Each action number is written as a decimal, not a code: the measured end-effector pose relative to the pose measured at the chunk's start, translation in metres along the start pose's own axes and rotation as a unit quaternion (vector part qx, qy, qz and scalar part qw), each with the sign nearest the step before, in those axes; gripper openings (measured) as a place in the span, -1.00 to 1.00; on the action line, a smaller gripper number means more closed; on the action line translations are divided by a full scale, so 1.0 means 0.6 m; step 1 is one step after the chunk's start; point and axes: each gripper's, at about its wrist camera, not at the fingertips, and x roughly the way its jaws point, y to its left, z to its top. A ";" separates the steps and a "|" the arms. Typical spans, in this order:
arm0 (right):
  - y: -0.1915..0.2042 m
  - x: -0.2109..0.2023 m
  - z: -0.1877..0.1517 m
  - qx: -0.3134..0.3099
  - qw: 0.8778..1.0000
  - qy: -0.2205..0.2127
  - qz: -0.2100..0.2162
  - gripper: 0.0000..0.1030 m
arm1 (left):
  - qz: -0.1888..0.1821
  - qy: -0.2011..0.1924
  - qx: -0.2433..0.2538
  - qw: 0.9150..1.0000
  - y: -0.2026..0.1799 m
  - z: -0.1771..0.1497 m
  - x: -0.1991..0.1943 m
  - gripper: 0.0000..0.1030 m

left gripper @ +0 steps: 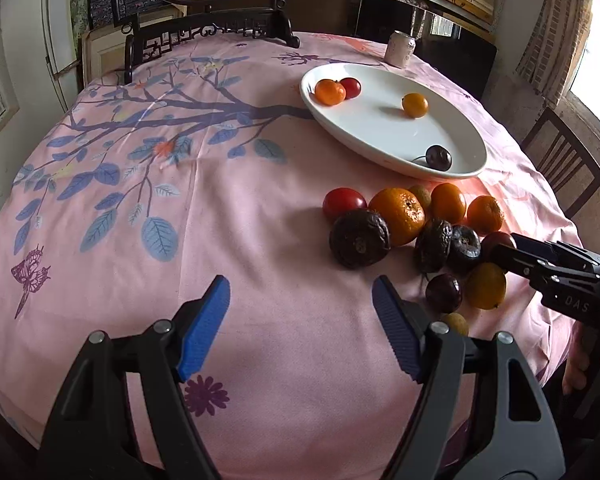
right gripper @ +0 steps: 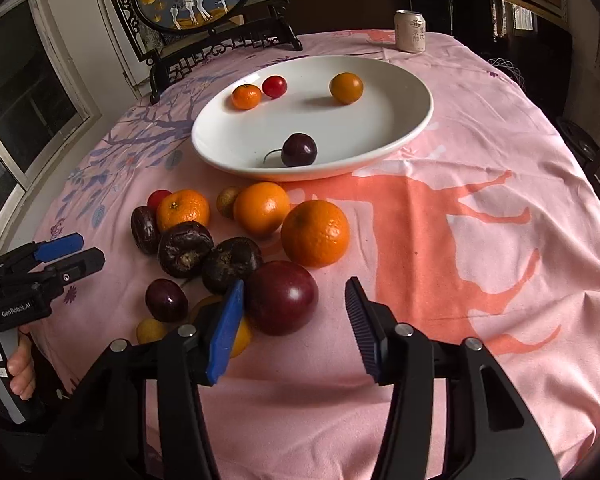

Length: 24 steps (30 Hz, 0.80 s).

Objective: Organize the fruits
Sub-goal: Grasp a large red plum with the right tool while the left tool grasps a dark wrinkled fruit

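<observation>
Cherry in oval plate, stem pointing left; both hand-held grippers, left and right, agape.

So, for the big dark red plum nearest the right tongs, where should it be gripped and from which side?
Grip the dark red plum across its round middle, coming from the near side where the right tongs already are, open. Its right flank is bare cloth, but its left sits close to a wrinkled dark fruit, so the left finger probably needs care sliding between them.

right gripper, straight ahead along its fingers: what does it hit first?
Probably the dark red plum: it lies just ahead of the open right gripper, beside its left finger. Past it comes the large orange. Depth is uncertain.
</observation>
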 end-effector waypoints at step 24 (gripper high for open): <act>-0.037 -0.034 -0.048 0.019 0.997 0.010 -0.072 -0.26 | -0.019 0.027 0.029 0.999 -0.055 0.049 0.092 -0.20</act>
